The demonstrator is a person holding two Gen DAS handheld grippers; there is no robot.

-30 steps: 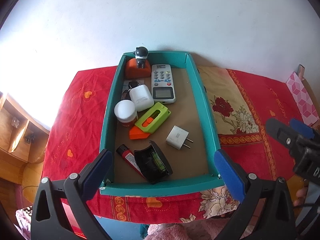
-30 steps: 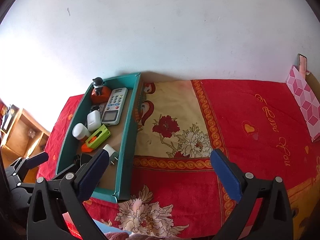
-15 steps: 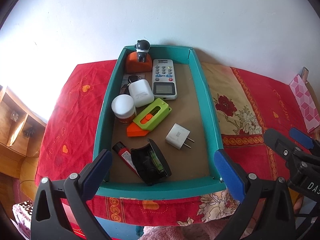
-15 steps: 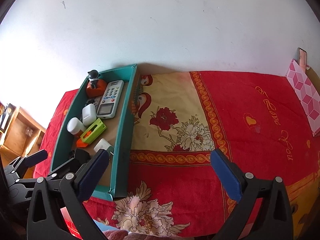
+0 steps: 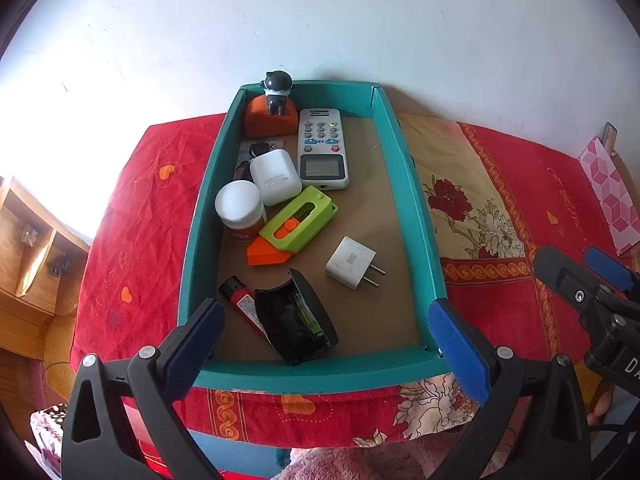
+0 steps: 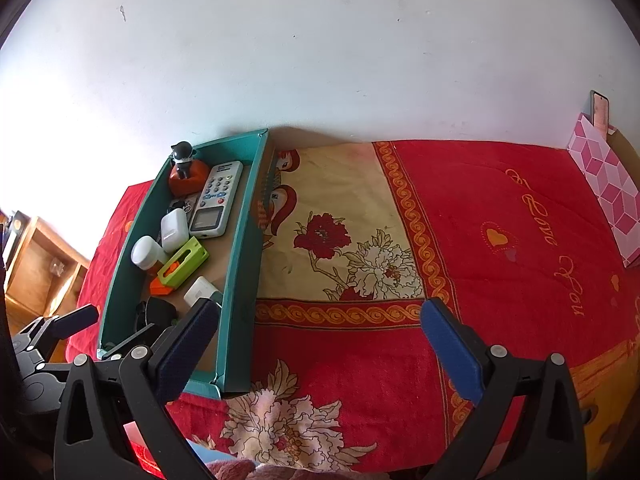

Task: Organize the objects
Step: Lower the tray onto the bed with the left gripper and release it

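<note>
Both tongs, left (image 5: 324, 324) and right (image 6: 320, 324), hang spread apart and empty above the bed (image 6: 500, 280); the teal tray (image 5: 312, 372) corrals the charger plug (image 5: 352, 263), likely for sorting.

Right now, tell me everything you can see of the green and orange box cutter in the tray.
The box cutter has a lime green plastic body with a long slot, an orange slider in it and an orange pointed tip. It lies flat and diagonal on the brown floor of the teal tray, tip toward the near left. Its side sits against the white-lidded jar and the white case. No blade shows. Neither gripper touches it.
</note>
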